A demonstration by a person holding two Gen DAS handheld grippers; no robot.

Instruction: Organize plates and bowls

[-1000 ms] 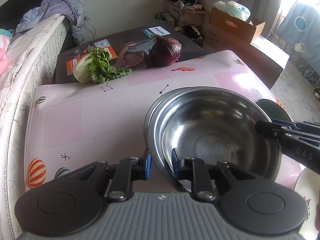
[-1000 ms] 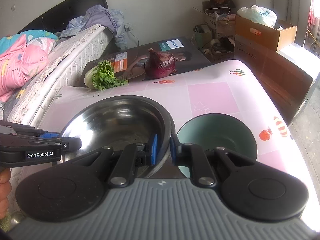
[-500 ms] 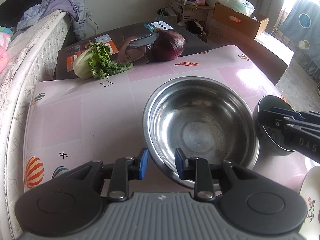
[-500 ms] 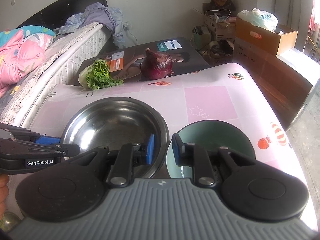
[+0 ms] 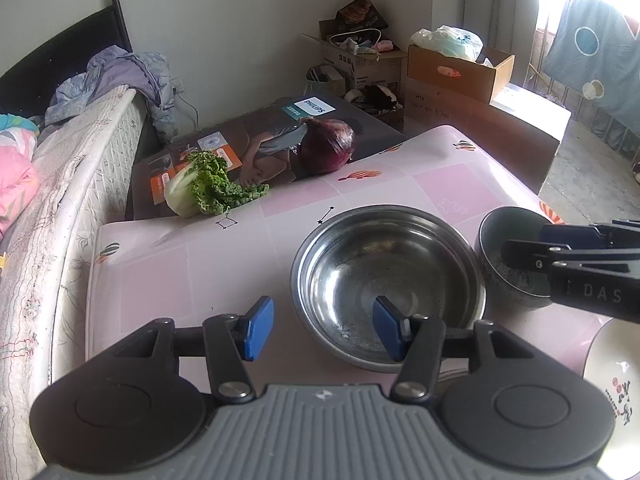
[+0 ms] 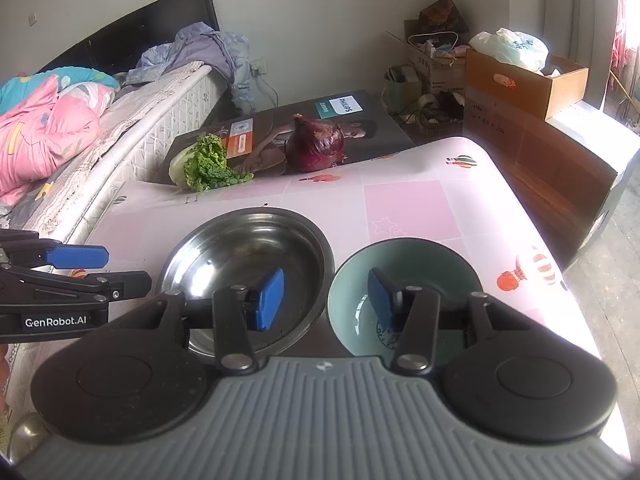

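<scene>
A: Left wrist view first, nearest thing out. My left gripper (image 5: pixel 322 332) has its jaws spread wide and holds nothing. The near rim of the steel bowl (image 5: pixel 388 280) sits between the blue pads (image 5: pixel 256 328), with a gap on both sides.

B: And the steel bowl itself?

A: It sits flat on the pink tablecloth (image 5: pixel 200 264), at about 1 o'clock from my left fingers. At 3 o'clock, just beside it, is the dark bowl (image 5: pixel 508 260), with the right gripper's fingers over it. At 4 o'clock the rim of a white patterned bowl (image 5: pixel 612 364) pokes in at the frame edge.

B: What does the right wrist show?

A: My right gripper (image 6: pixel 326 300) is also wide open and empty. One pad hangs over the steel bowl (image 6: pixel 248 264) at 11 o'clock, the other over the teal-lined bowl (image 6: pixel 404 284) at 1 o'clock. I cannot tell whether the two bowls touch. The left gripper (image 6: pixel 116 268) comes in at 9 o'clock, apart from the steel rim.

B: Farther back?

A: At 12 o'clock, on the table's far edge, lie a leafy cabbage (image 6: pixel 204 164) and a red onion (image 6: pixel 316 144), against a flat printed box (image 6: pixel 340 120).
</scene>
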